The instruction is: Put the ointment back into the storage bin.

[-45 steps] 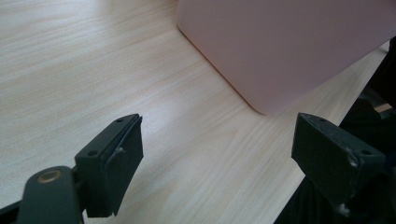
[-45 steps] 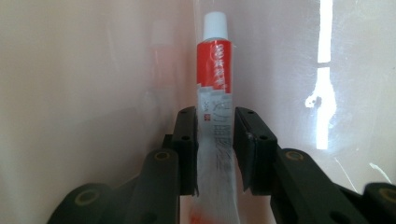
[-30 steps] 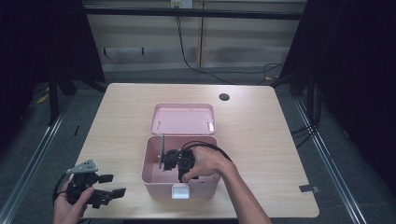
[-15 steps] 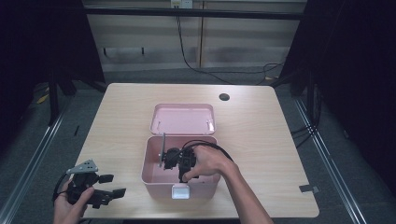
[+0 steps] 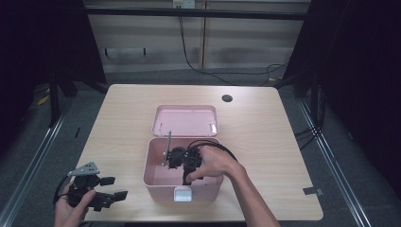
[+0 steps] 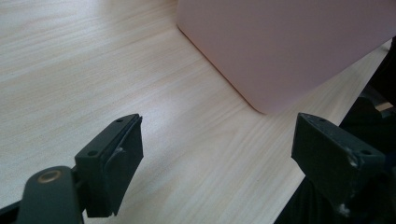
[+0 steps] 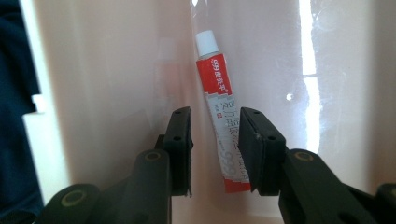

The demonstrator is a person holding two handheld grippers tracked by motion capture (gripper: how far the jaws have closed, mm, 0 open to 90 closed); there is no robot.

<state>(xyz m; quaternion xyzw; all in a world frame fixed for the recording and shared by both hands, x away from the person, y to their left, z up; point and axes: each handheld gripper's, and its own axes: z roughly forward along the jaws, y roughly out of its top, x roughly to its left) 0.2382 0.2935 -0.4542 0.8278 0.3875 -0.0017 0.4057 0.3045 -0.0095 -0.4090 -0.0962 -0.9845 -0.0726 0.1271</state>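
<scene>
A pink box (image 5: 147,165) stands open mid-table, its lid (image 5: 184,120) lying flat behind it. A person's right hand holds my right gripper (image 5: 176,158) down inside the box. In the right gripper view a red and white tube (image 7: 217,88) with a white cap lies on the box floor (image 7: 116,70) between the jaws of my right gripper (image 7: 215,149). Those jaws have just been opening, and a gap shows beside the tube. My left gripper (image 5: 112,188) rests open near the table's front left; its view has the jaws of my left gripper (image 6: 217,154) wide apart over bare wood beside the box wall (image 6: 280,46).
The box has a white latch (image 5: 183,194) on its front wall. A dark round hole (image 5: 227,98) sits in the tabletop at the far right. A small grey mark (image 5: 309,191) lies near the front right edge. Cables trail on the floor behind the table.
</scene>
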